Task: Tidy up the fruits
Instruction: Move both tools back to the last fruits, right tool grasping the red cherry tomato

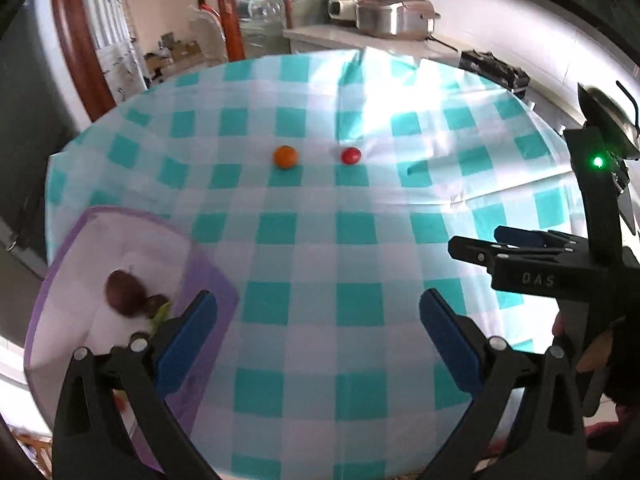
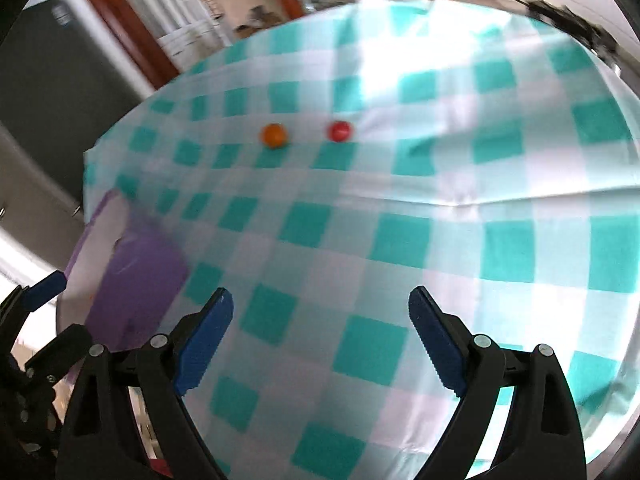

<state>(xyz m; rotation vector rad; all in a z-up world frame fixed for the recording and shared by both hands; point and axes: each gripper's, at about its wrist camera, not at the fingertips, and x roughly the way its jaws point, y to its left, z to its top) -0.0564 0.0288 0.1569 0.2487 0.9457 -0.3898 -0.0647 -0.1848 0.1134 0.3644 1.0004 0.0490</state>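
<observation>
Two small fruits left out on the checked worktop [image 1: 360, 240], both tools spread and empty.

An orange fruit [image 1: 285, 156] and a red one [image 1: 351, 155] sit near each other mid-cloth, well apart from the purple basket [image 1: 208, 276] (dark fruit already inside). Left tool [image 1: 318, 312] and right tool [image 2: 320, 312] hold nothing. Both fruits look light, round, apt to roll; a gentle pinch across the widest part suits them.

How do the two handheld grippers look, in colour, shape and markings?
Both the left gripper and the right gripper are black plastic with silver rivets and two tapering fingers faced with ribbed blue pads. The right one carries white "DAS" lettering and a green light.
</observation>
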